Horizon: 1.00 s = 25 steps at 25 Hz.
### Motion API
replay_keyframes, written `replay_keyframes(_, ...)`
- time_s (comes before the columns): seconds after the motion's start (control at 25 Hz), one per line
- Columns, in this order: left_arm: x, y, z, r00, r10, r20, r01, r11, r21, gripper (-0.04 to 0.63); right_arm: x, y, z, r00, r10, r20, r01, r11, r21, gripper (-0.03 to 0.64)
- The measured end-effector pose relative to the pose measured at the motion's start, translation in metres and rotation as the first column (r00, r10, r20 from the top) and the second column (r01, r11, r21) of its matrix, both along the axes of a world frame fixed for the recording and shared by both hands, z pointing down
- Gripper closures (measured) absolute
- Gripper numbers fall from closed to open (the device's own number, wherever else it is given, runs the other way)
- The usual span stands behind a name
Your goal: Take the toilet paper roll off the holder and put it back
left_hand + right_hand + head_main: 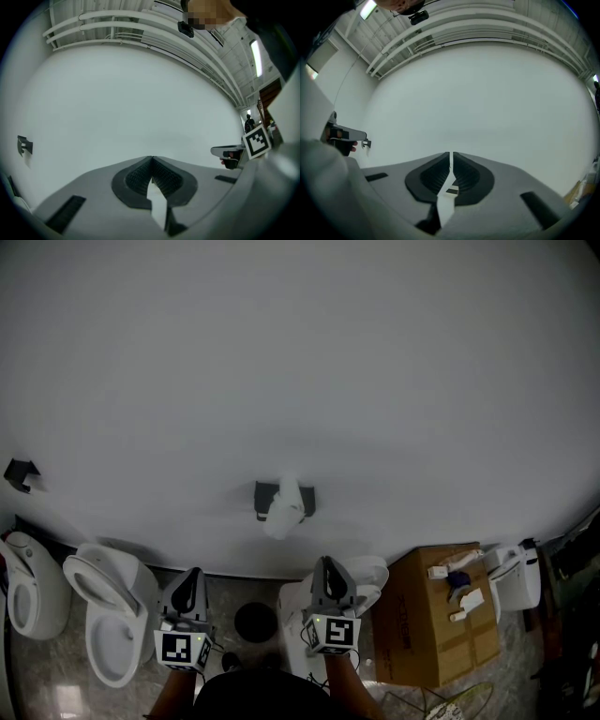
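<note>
White wall: the toilet paper roll hangs on its dark holder, up and ahead of both tools. The left tongs and right tongs are closed and empty. The right tongs are nearer. Roll axis unclear.

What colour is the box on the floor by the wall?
Brown: a plain cardboard box, clearest in the head view.

We see the toilet paper roll only as a pale blur covering the middle of its holder. At six o'clock the picture's edge cuts off the person's forearms. At four o'clock the small things on the cardboard box are too small for us to name.
</note>
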State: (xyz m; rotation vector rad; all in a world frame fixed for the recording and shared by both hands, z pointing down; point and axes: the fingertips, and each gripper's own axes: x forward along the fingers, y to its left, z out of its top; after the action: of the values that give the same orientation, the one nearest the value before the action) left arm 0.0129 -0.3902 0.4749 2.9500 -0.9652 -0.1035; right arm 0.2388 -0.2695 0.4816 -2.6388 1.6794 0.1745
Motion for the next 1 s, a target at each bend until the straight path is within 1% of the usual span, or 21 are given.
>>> replay_keyframes(0.16,-0.002,0.001,-0.002,1.000,-0.004,-0.003,0.004,1.000,0.008,0.592,-0.003,0.008,-0.001,1.000,-0.005,-0.012,0.005,1.000,-0.004,0.613)
replay_keyframes(0.24,-0.003,-0.001,-0.008,1.000,-0.023,-0.020,0.024,0.999,0.026,0.592,-0.004,0.011,-0.001,1.000,-0.006,-0.022,0.006,1.000,-0.003,0.615)
replay_keyframes(0.48,-0.007,-0.005,-0.013,0.999,-0.047,-0.024,0.048,0.998,0.041,0.592,0.003,0.022,-0.002,1.000,0.023,-0.010,-0.022,0.999,0.043,0.615)
replay_keyframes(0.64,-0.008,-0.003,-0.010,0.999,-0.040,-0.013,0.041,0.998,0.039,0.592,0.002,0.024,-0.006,0.997,0.024,-0.075,-0.024,1.000,0.010,0.617)
replay_keyframes(0.72,-0.007,-0.002,-0.008,0.999,-0.034,-0.007,0.034,0.999,0.033,0.592,0.003,0.024,-0.007,0.997,0.028,-0.076,-0.027,1.000,0.014,0.617)
replay_keyframes(1.0,-0.005,-0.003,-0.013,0.999,-0.042,-0.020,0.043,0.998,0.046,0.592,0.002,0.025,-0.008,0.997,0.026,-0.075,-0.024,1.000,0.019,0.617)
